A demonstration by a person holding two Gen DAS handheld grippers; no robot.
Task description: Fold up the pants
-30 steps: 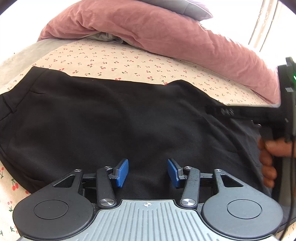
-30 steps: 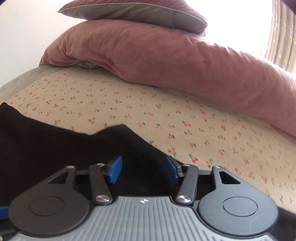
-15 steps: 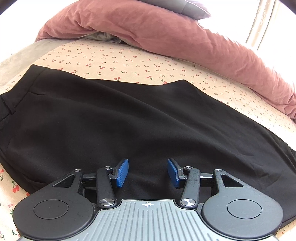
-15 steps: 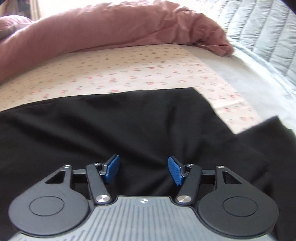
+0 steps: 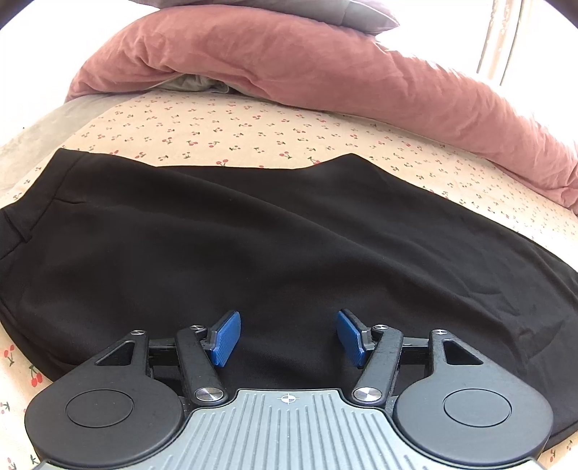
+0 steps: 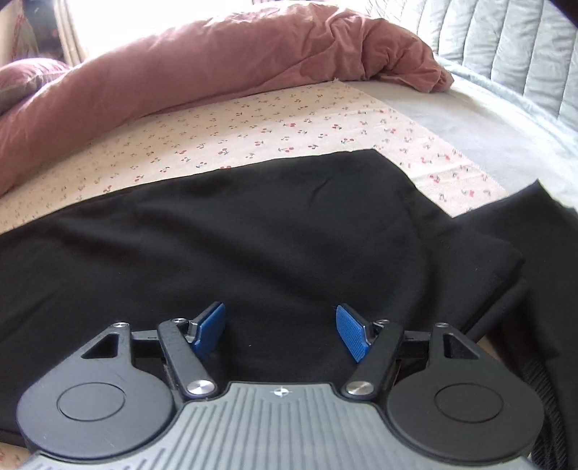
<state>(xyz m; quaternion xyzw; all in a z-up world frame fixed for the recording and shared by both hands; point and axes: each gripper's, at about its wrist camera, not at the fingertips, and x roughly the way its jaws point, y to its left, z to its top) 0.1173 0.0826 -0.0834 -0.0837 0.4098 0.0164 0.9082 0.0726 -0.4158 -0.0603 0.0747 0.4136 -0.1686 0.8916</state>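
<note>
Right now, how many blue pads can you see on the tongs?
4. Two on the left tongs: one pad left, one right. Two on the right tongs: one pad left, one right. All above the black pants.

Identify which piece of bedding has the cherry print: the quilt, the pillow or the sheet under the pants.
The sheet under the black pants: cream with small red cherries. The quilt is plain pink, the pillow plain grey.

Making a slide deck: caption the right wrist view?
Right gripper, closing on nothing, hovers over black pants on cherry-print sheet.
</note>
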